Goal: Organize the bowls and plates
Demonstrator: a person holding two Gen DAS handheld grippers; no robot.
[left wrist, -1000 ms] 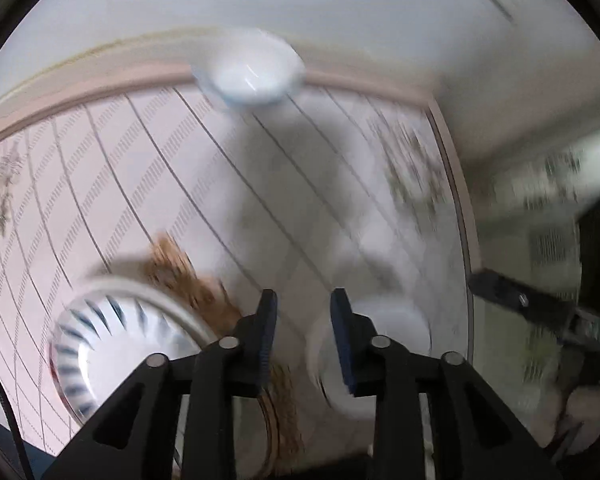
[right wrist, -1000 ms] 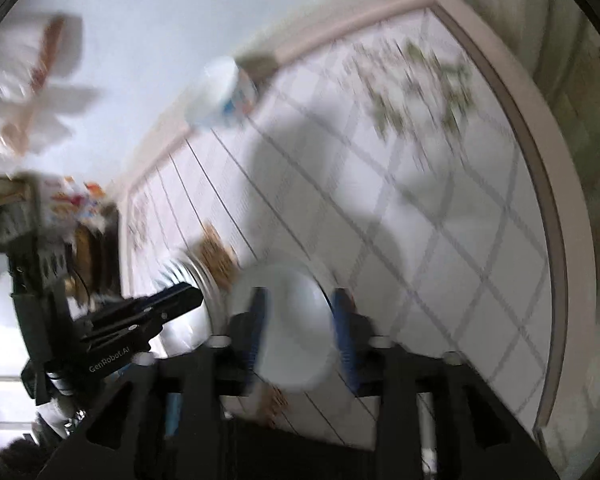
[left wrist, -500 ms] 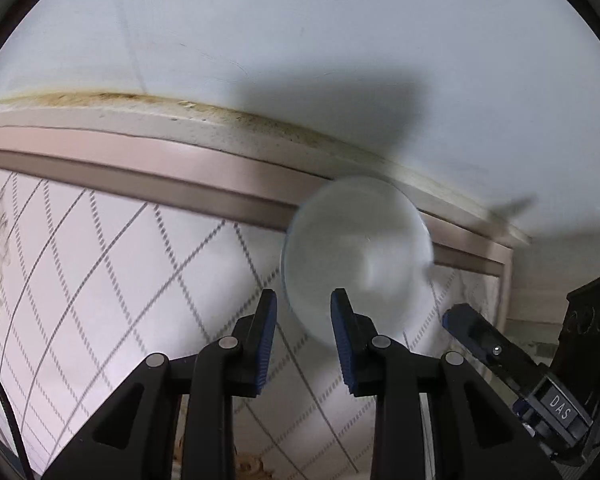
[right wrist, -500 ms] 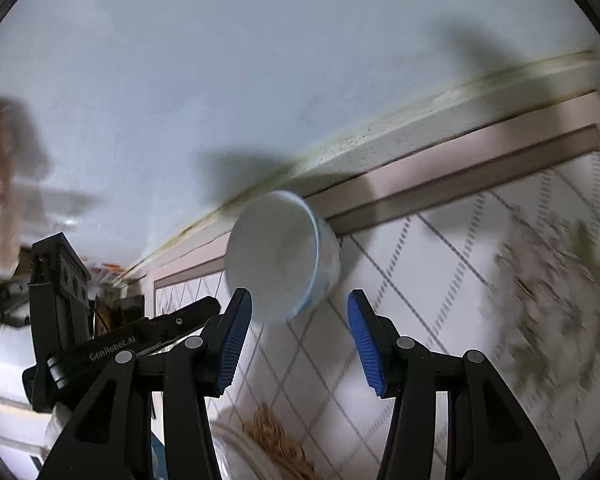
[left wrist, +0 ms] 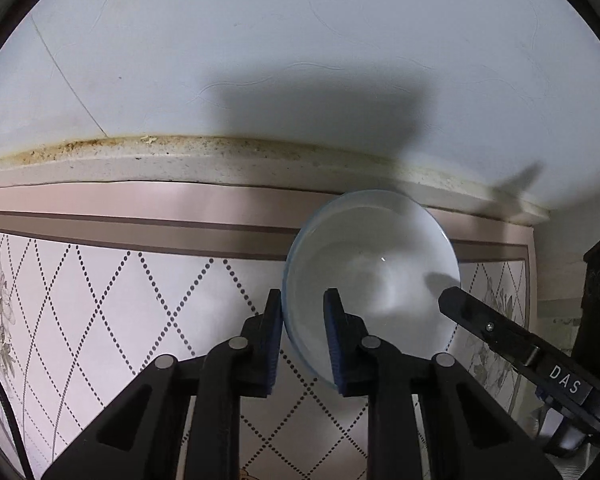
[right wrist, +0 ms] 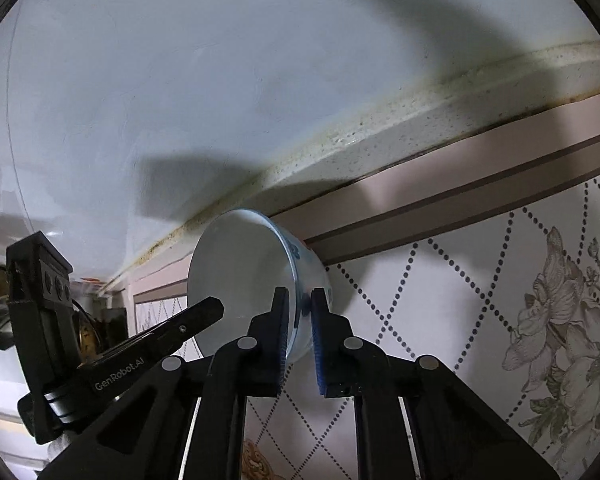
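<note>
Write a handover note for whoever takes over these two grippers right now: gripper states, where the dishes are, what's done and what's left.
Left gripper: jaws have just been closing, and the pads appear to pinch the bowl at its left rim.
Right gripper: jaws have just closed and are shut on the opposite rim, one pad inside and one outside.
Bowl: white with a blue rim, at the far edge of the patterned tablecloth, near the wall.
Done: both grippers are on the bowl.
Left: probably lift it and set it with the other dishes. None of those are clearly in view now, so locate them first.
</note>
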